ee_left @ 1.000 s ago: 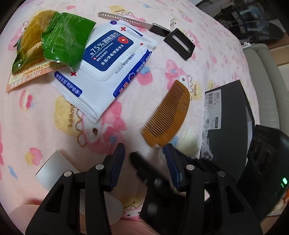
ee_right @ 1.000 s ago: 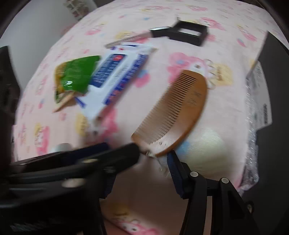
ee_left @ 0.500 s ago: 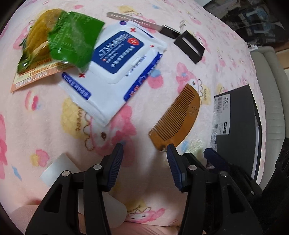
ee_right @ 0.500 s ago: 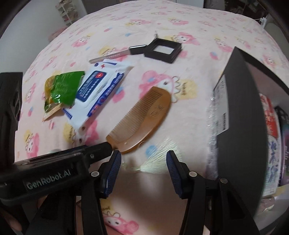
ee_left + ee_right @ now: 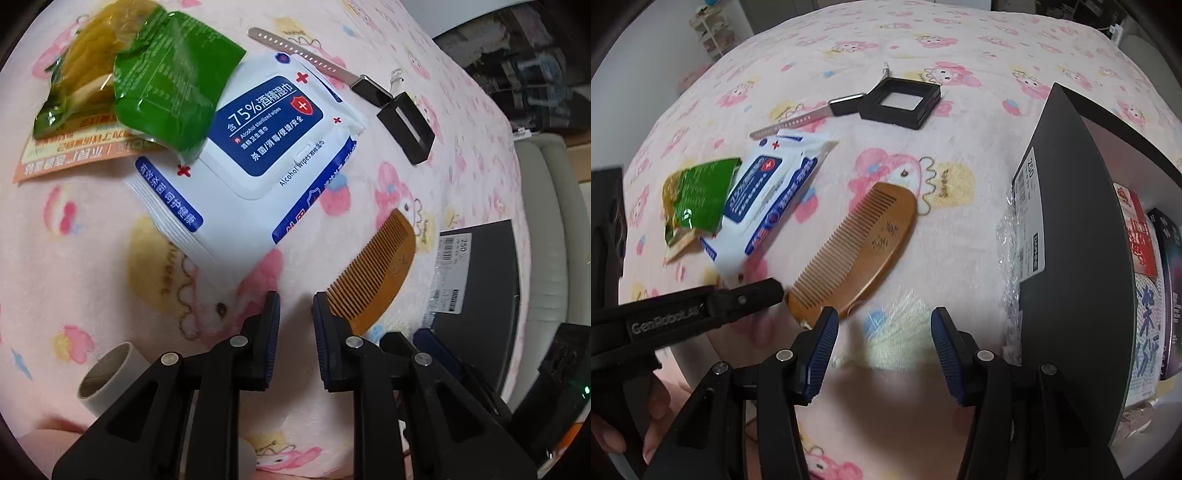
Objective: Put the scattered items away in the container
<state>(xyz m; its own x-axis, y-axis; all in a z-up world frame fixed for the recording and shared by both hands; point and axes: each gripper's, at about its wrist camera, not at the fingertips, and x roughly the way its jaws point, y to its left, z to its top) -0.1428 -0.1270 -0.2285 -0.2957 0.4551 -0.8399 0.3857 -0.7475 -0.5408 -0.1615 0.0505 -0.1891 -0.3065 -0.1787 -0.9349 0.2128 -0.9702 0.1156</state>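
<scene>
A wooden comb lies on the pink blanket with a cream tassel at its near end. My left gripper hovers just left of the comb's near end, its jaws narrowed to a small gap with nothing between them. My right gripper is open above the tassel, its left finger close to the comb's end. A white and blue wipes pack and a green snack packet lie to the left. The black container stands at the right.
At the far side lie a grey watch strap and a small black square box. A cardboard tube lies near my left gripper. A hand holds the left gripper. The container holds several packets.
My left gripper's jaws have narrowed and its tip now sits beside the comb's near end. The right gripper has pulled back and to the right, from the comb's end to over the tassel.
</scene>
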